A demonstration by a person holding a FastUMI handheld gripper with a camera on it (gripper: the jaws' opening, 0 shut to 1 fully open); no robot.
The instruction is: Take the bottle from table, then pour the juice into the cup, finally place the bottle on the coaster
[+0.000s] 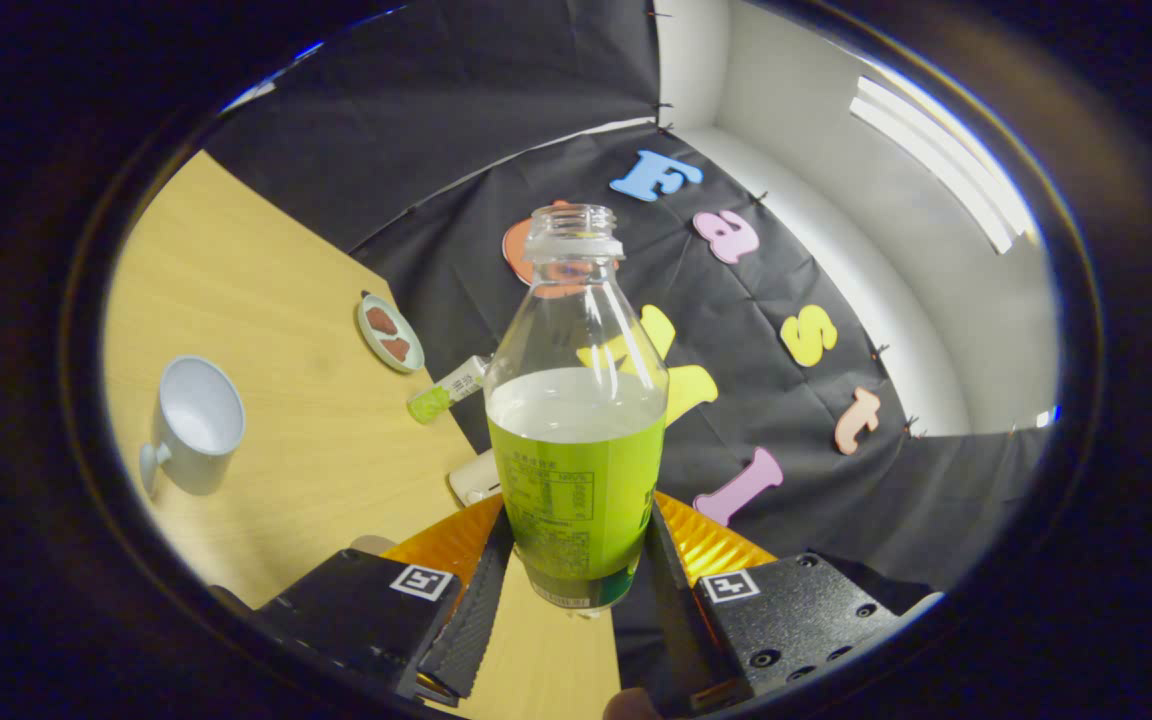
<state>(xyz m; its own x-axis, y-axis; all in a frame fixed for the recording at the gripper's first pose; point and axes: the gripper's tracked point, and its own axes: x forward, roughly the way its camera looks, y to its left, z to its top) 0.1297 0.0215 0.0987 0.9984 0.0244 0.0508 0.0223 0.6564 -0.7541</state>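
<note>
Your tongs [576,585] are clamped on the bottle [576,420], both fingers pressing its green-labelled lower body. The bottle is uncapped, lifted off the tabletop [276,300] and about half full of liquid. The white cup [198,420] sits well off to the left of the bottle, mouth open. Beyond it lies a small round coaster [390,332] near the tabletop's edge. A small green-tipped tube [448,388] lies just left of the bottle, a white object [476,478] below it.

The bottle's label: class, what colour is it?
Lime green, wrapped round the lower half of the bottle held between the gripper fingers; clearest in the gripper view.
</note>
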